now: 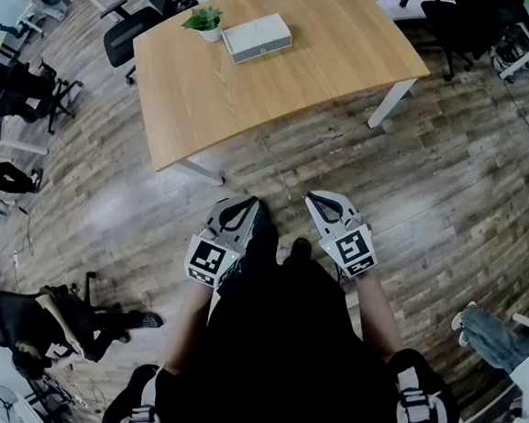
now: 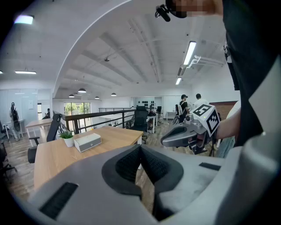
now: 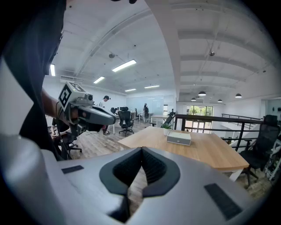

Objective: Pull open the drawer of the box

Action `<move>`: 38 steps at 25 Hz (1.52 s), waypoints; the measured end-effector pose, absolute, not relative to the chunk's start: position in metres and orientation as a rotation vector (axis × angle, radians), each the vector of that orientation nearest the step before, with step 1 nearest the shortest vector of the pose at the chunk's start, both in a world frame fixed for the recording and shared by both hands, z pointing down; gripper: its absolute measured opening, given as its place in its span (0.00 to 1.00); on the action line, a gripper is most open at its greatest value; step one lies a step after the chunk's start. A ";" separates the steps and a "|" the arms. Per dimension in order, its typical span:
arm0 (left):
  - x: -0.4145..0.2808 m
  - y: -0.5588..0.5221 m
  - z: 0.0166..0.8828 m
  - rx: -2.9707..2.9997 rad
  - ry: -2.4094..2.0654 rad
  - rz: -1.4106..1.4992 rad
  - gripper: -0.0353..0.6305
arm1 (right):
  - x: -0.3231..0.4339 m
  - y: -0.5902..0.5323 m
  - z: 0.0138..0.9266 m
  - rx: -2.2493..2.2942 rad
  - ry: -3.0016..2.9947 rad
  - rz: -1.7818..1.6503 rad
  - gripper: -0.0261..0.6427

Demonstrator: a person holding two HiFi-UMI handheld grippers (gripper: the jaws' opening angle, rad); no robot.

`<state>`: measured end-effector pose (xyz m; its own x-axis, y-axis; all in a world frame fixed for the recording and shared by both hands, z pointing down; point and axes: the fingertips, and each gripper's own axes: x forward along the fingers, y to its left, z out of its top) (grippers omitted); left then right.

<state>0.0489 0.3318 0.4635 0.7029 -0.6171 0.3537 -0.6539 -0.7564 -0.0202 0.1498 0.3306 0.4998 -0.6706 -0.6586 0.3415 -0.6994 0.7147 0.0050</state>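
**Grippers wait short of the table; the box is out of reach**

The box (image 1: 258, 37) lies flat on the table (image 1: 256, 95), toward its far edge, with a small potted plant (image 1: 206, 21) just beside it on the same top. No drawer shows pulled out of it from any view, and I cannot tell which face carries the pull. The task looks not yet begun.

The person stands on the wood floor off the table's near corner, well apart from the box. Both forearms are bent forward at the waist, marker cubes up. The left gripper (image 1: 247, 203) and the right gripper (image 1: 313, 199) sit side by side, noses aimed toward the table. This reads as a carrying pose rather than a reach, since neither arm is extended.

In each gripper view the two padded jaws meet at their tips with nothing between them. That is sensible while there is nothing close enough to grip. From here the next move probably calls for stepping up to the table's near edge. One pair of jaws would then have to part to take the drawer's front.
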 end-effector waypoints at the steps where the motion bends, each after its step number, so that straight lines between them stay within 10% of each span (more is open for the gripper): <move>1: 0.053 0.333 0.461 2.807 -1.050 0.523 0.09 | 0.155 0.335 0.501 1.063 -2.596 0.178 0.08; 38: 0.000 0.206 0.456 2.810 -1.002 0.408 0.09 | 0.103 0.234 0.506 1.049 -2.484 0.172 0.08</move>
<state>-0.0003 0.2056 0.4561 0.7427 -0.6011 0.2951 -0.6363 -0.7708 0.0316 0.1027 0.2341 0.5059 -0.6176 -0.6531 0.4383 -0.7072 0.7049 0.0538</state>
